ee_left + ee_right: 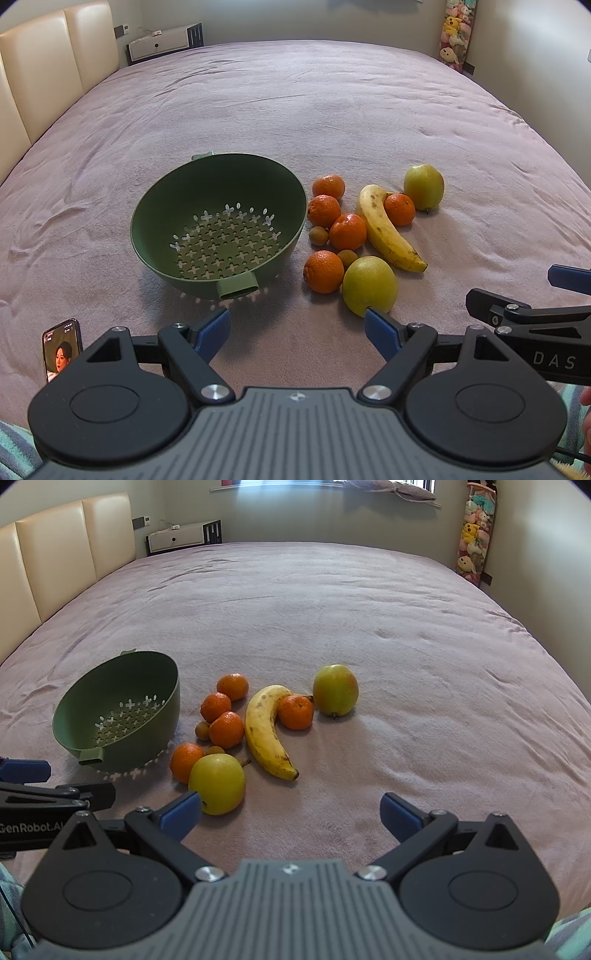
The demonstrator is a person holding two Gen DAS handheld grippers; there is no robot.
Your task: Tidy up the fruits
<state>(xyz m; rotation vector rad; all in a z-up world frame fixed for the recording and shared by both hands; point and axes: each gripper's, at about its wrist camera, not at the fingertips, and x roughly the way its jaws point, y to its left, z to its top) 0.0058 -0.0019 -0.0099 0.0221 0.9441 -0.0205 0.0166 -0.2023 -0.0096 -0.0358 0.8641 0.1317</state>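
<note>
A green colander bowl (221,206) lies tilted and empty on the pink bed; it also shows in the right wrist view (122,709). To its right lie several oranges (347,230) (226,729), a banana (388,229) (264,731), two small brown fruits, a near yellow-green apple (369,284) (218,779) and a far apple (423,186) (335,689). My left gripper (297,332) is open and empty, just short of the near apple. My right gripper (290,812) is open and empty, its left finger beside the near apple.
A phone (61,349) with a lit screen lies at the near left of the bed. A cream headboard (44,74) runs along the left. A white nightstand (181,537) stands at the back and a hanging rack of plush toys (474,531) at the back right.
</note>
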